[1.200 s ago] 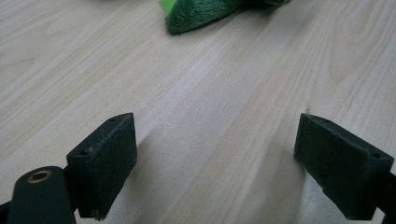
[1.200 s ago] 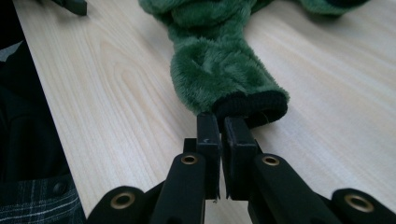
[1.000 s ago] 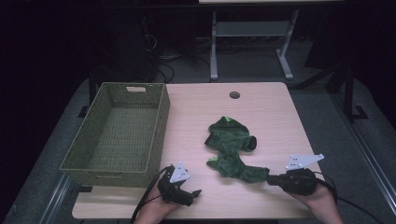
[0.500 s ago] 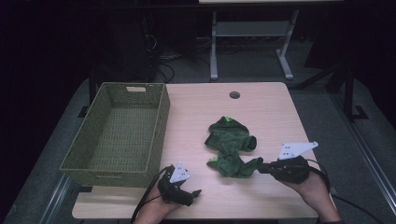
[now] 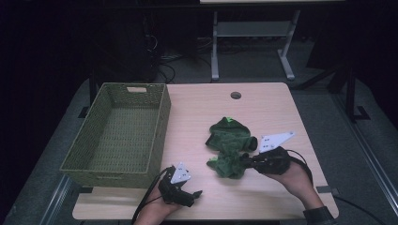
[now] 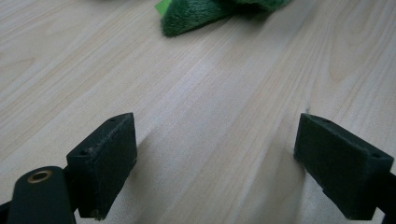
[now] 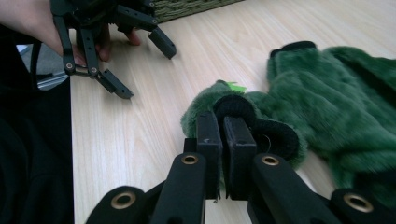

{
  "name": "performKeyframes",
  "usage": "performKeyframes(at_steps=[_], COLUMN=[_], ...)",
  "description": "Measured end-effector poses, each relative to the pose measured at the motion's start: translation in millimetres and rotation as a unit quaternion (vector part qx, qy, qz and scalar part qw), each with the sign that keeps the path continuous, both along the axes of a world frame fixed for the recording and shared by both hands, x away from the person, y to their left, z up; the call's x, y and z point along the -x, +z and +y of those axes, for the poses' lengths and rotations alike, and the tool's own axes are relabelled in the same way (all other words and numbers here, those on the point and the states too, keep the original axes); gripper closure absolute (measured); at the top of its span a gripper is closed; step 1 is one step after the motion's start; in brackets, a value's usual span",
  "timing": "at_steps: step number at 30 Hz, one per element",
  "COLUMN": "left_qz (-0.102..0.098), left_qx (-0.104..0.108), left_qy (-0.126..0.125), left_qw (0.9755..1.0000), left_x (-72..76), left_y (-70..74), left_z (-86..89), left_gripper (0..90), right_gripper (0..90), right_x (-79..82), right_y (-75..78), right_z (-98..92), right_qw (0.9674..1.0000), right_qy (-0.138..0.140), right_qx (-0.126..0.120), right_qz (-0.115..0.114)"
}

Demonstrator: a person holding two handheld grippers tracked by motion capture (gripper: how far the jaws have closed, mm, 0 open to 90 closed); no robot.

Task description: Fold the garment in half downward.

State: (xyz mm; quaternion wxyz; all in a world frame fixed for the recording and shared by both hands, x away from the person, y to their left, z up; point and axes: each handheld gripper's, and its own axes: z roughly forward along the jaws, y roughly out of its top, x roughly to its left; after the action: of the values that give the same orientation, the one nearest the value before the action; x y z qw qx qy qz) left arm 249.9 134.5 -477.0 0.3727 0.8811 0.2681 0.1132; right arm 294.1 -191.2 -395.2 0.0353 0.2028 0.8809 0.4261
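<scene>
A: High view, quick notes. Green plush toy [image 5: 231, 147] lay on table [image 5: 206, 108], roughly centre-right. R gripper [image 5: 248, 161] came in from approx 4 o'clock of the toy, jaws clamped on its near end. Wicker basket [image 5: 117, 129] sat at 9 o'clock of the toy, well apart.

B: And L gripper [image 5: 196, 193]?

A: At 7 o'clock of the toy, near table's front edge, just beside basket's near corner. Jaws spread, nothing btwn them.

B: L gripper view?

A: Both pads wide apart over bare wood. Toy's edge [image 6: 201, 11] at 12 o'clock, not touching.

B: R gripper view?

A: Jaws pinched tight on a black-trimmed fold of the toy [image 7: 327, 116]; fur bulk spread toward 2 o'clock. L gripper [image 7: 147, 70] at 10 o'clock w/ hand [image 7: 32, 23] behind it, jaws apart.
</scene>
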Motion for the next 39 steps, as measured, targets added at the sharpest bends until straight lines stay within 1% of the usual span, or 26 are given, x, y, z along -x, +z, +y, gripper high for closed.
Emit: performKeyframes(at_steps=[2, 5, 6, 9, 14, 15, 17, 20, 21, 22, 24, 25, 26, 27, 28, 30, 31, 32, 37, 38, 39], left_qz=[0.0, 0.001, 0.0, 0.001, 0.0, 0.001, 0.001, 0.0, 0.001, 0.0, 0.0, 0.0, 0.0, 0.0, 0.0, 0.002, 0.003, 0.003, 0.002, 0.003, 0.002], left_qx=[0.001, 0.007, 0.004, 0.003, 0.002, 0.002, 0.002, 0.002, 0.002, 0.002, 0.002, 0.002, 0.002, 0.002, -0.002, 0.003, 0.006, 0.005, 0.005, 0.005, 0.004], left_qy=[0.0, 0.004, 0.002, 0.001, 0.001, 0.001, 0.001, 0.001, 0.001, 0.001, 0.001, 0.001, 0.001, 0.001, 0.0, 0.002, 0.003, 0.003, 0.003, 0.003, 0.002], left_qw=[1.0, 1.0, 1.0, 1.0, 1.0, 1.0, 1.0, 1.0, 1.0, 1.0, 1.0, 1.0, 1.0, 1.0, 1.0, 1.0, 1.0, 1.0, 1.0, 1.0, 1.0], left_x=[0.0, 0.5, 0.2, 0.2, 0.2, 0.2, 0.2, 0.1, 0.2, 0.2, 0.1, 0.1, 0.1, 0.2, 0.0, 0.4, 0.6, 0.6, 0.6, 0.6, 0.6], left_y=[0.0, -0.5, -0.3, -0.2, -0.1, -0.1, -0.1, -0.1, -0.1, -0.1, -0.1, -0.1, -0.2, -0.2, 0.1, -0.2, -0.4, -0.4, -0.5, -0.4, -0.3], left_z=[-0.1, -0.8, -0.4, -0.3, -0.2, -0.2, -0.2, -0.2, -0.2, -0.2, -0.2, -0.2, -0.2, -0.2, 0.1, -0.3, -0.7, -0.6, -0.6, -0.6, -0.5], left_gripper=[12.6, 12.6, 12.6, 12.6, 12.6, 12.6, 12.6, 12.6, 12.6, 12.6, 12.6, 12.6, 12.6, 12.6, 12.6, 12.6, 12.6, 12.6, 12.6, 12.6, 12.6], right_gripper=[86.3, 86.3, 86.3, 86.2, 82.9, 80.5, 76.1, 77.2, 79.5, 81.9, 86.4, 88.0, 88.9, 89.2, 89.2, 89.5, 89.5, 89.4, 89.6, 89.7, 89.7], right_x=[-4.3, -10.7, -13.0, -19.4, -27.9, -28.6, -29.6, -29.8, -30.7, -31.8, -34.7, -37.0, -39.3, -40.8, -42.4, -44.6, -44.7, -45.0, -44.2, -43.5, -44.1], right_y=[-2.4, -5.8, -6.9, -9.7, -15.4, -15.4, -13.8, -7.7, -6.2, -5.6, -7.6, -10.2, -14.4, -17.5, -22.8, -30.9, -35.3, -38.7, -48.3, -50.8, -52.5], right_z=[7.2, 17.1, 20.0, 28.4, 39.9, 40.9, 41.5, 39.2, 37.3, 35.1, 31.9, 30.5, 29.8, 29.7, 30.5, 33.1, 35.4, 37.7, 50.0, 52.5, 53.1], right_qw=[1.0, 0.9999, 0.9998, 0.9997, 0.9995, 0.9994, 0.9996, 0.9999, 0.9999, 0.9997, 0.9989, 0.9985, 0.9979, 0.9976, 0.9972, 0.9971, 0.997, 0.9972, 0.9967, 0.9961, 0.9959], right_qy=[0.005, 0.011, 0.013, 0.016, 0.018, 0.017, 0.012, -0.001, -0.008, -0.018, -0.045, -0.054, -0.063, -0.066, -0.068, -0.064, -0.059, -0.053, -0.033, -0.032, -0.03], right_qx=[0.002, 0.005, 0.005, 0.007, 0.009, 0.006, 0.002, -0.007, -0.01, -0.012, -0.001, 0.004, 0.01, 0.014, 0.019, 0.027, 0.031, 0.034, 0.056, 0.06, 0.066], right_qz=[0.004, 0.01, 0.011, 0.016, 0.025, 0.028, 0.025, 0.015, 0.011, 0.012, 0.01, 0.011, 0.016, 0.017, 0.025, 0.032, 0.039, 0.042, 0.05, 0.055, 0.053])
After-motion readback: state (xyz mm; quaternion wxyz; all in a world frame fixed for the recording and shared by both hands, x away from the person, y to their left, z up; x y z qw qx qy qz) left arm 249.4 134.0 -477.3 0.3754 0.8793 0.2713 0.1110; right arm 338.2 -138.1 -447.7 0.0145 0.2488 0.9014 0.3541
